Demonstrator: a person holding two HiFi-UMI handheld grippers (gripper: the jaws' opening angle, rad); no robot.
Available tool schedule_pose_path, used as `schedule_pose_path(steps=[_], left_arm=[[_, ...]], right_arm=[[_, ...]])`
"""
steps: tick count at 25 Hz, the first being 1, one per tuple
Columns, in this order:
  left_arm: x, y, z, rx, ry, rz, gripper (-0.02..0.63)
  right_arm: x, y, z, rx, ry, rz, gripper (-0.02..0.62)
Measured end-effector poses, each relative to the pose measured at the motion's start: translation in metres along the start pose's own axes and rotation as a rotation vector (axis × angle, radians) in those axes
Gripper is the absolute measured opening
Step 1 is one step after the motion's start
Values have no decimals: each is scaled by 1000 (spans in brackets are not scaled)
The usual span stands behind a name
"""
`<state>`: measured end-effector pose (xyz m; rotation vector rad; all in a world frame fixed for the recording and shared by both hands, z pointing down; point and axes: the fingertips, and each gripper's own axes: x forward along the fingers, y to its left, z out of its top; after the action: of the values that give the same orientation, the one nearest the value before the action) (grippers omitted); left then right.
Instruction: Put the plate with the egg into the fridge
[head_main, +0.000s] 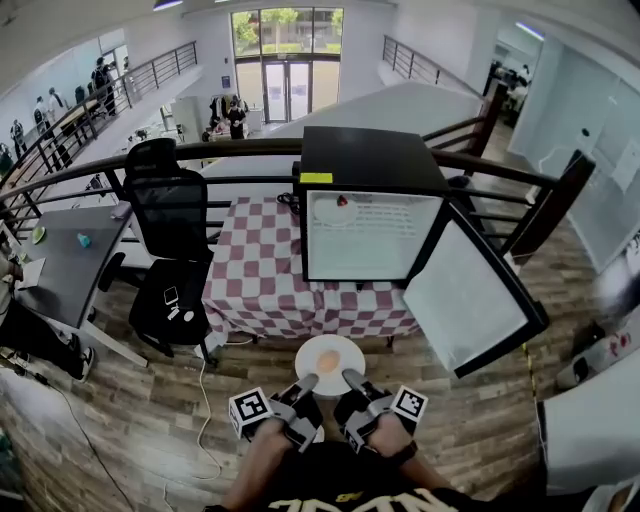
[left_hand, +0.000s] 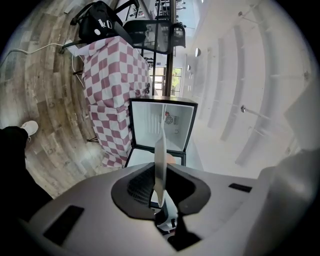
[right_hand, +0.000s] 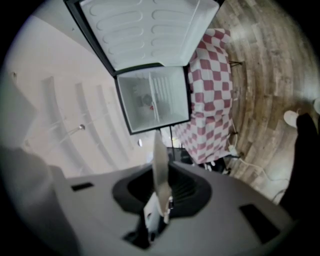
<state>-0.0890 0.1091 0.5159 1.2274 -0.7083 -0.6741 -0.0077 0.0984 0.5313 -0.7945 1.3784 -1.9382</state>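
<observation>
In the head view a white plate (head_main: 329, 362) with a pale orange egg (head_main: 328, 360) on it is held level above the wooden floor, a short way in front of the fridge (head_main: 371, 160). The fridge is black, stands on the checkered table, and its door (head_main: 470, 297) hangs open to the right. My left gripper (head_main: 307, 383) is shut on the plate's near left rim. My right gripper (head_main: 351, 380) is shut on its near right rim. Each gripper view shows the plate edge-on between the jaws: plate (left_hand: 160, 165), plate (right_hand: 160, 167). Both views also show the white inside of the fridge (left_hand: 162, 125), fridge (right_hand: 155, 102).
A small dish with something red (head_main: 340, 205) sits on the fridge's upper shelf. The table's red-and-white cloth (head_main: 260, 275) hangs to the floor. A black office chair (head_main: 170, 240) stands left of it beside a grey desk (head_main: 70, 265). A railing (head_main: 250, 150) runs behind.
</observation>
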Motion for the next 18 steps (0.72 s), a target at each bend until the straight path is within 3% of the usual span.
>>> schedule_pose_path(steps=[7,18], left_arm=[[8,6,34,-22,25,3,51],[41,1,51,-41,72,24,54]], right_arm=[[31,-8,-2,14,-27,-1,49],[53,-3,24,23,-81,-14,51]])
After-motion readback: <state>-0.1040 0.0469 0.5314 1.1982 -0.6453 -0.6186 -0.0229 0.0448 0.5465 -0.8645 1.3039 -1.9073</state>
